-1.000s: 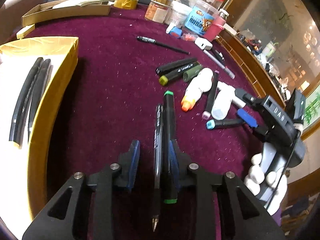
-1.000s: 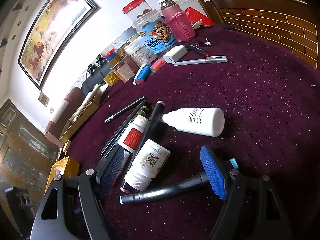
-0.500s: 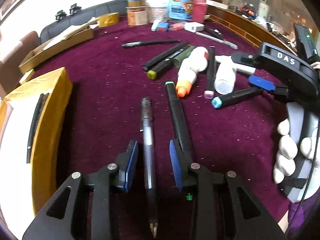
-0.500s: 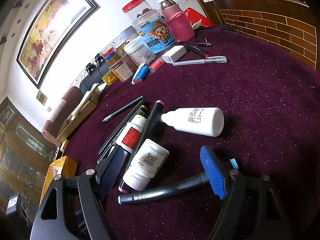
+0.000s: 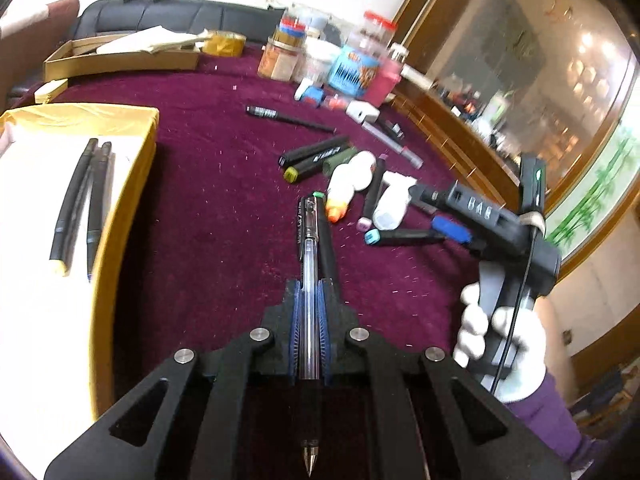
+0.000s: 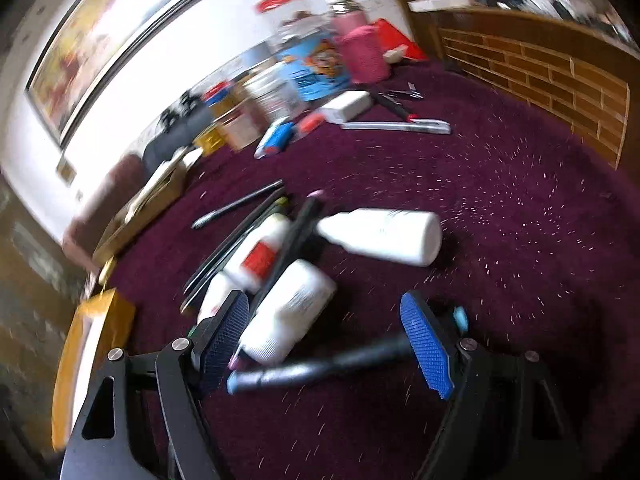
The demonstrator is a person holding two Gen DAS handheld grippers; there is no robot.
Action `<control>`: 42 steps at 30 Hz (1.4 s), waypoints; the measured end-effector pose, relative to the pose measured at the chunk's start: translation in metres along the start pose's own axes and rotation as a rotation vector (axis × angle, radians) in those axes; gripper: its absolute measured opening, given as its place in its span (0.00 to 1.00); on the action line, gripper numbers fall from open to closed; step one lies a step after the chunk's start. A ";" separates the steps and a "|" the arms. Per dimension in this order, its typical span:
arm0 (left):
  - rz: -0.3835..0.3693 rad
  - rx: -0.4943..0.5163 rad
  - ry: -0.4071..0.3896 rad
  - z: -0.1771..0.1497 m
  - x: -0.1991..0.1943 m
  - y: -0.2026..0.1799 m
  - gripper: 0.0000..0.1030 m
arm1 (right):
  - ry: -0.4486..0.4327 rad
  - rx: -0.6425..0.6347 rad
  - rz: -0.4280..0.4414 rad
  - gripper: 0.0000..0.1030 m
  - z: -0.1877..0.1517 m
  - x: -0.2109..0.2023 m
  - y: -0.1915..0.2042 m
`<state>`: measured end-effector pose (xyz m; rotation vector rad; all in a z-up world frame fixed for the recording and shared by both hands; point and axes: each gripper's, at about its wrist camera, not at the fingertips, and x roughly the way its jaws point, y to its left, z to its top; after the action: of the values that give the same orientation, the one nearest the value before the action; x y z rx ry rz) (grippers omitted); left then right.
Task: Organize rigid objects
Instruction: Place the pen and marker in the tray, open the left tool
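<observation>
Between the blue pads of the left gripper (image 5: 309,312) sits a clear ballpoint pen (image 5: 308,280), jaws now clamped tight on its barrel; 0.5 s ago they stood apart with the pen lying loose on the maroon tablecloth (image 5: 216,208). Pen tip points back toward the camera, cap end forward. Just right of the pen lies the green-capped black marker (image 5: 326,236), partly hidden behind it, not gripped. Left of the pen is the yellow box (image 5: 132,168), closer in view than before, with 2 dark pens (image 5: 80,200) lying on its white inner surface. Ahead and right of the pen: a cluster with the orange-capped glue bottle (image 5: 344,196), a white bottle (image 5: 392,204) and the teal-capped marker (image 5: 404,236). View has swung since 0.5 s ago, jars (image 5: 352,64) at the far edge now blurred.

Right gripper (image 6: 328,340) hangs over that cluster, well right of the pen, jaws spread wide as before, holding nothing. The teal-capped marker lies across between its fingers, a white bottle next to the left pad. Right view is motion-blurred now, was sharp 0.5 s ago. A white-gloved hand (image 5: 500,344) grips the right gripper's handle.
</observation>
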<state>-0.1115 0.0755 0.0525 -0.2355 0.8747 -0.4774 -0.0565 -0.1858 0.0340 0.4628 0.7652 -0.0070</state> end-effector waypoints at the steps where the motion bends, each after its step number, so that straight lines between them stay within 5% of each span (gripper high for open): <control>1: -0.016 -0.005 -0.015 0.000 -0.006 0.001 0.06 | 0.005 -0.013 0.024 0.72 -0.004 -0.007 0.007; 8: -0.088 -0.057 -0.068 0.004 -0.029 0.014 0.06 | 0.162 -0.177 0.105 0.72 -0.034 -0.001 0.072; 14: -0.085 -0.099 -0.111 0.003 -0.057 0.036 0.06 | 0.238 -0.262 0.048 0.65 -0.051 0.032 0.105; 16: -0.072 -0.121 -0.130 0.006 -0.068 0.049 0.06 | 0.256 -0.278 0.024 0.55 -0.055 0.039 0.108; 20: -0.037 -0.163 -0.177 0.010 -0.089 0.078 0.06 | 0.230 -0.341 -0.061 0.53 -0.065 0.042 0.119; 26: 0.007 -0.233 -0.202 0.007 -0.104 0.116 0.06 | 0.208 -0.405 -0.133 0.15 -0.068 0.041 0.126; 35: 0.046 -0.316 -0.189 0.011 -0.114 0.160 0.06 | 0.247 -0.231 0.136 0.13 -0.039 0.020 0.123; 42: 0.095 -0.305 -0.153 0.042 -0.106 0.182 0.06 | 0.330 -0.166 0.396 0.13 -0.017 0.015 0.180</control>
<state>-0.0818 0.2861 0.0801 -0.5013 0.8026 -0.2324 -0.0255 -0.0150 0.0855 0.4553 0.9767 0.5092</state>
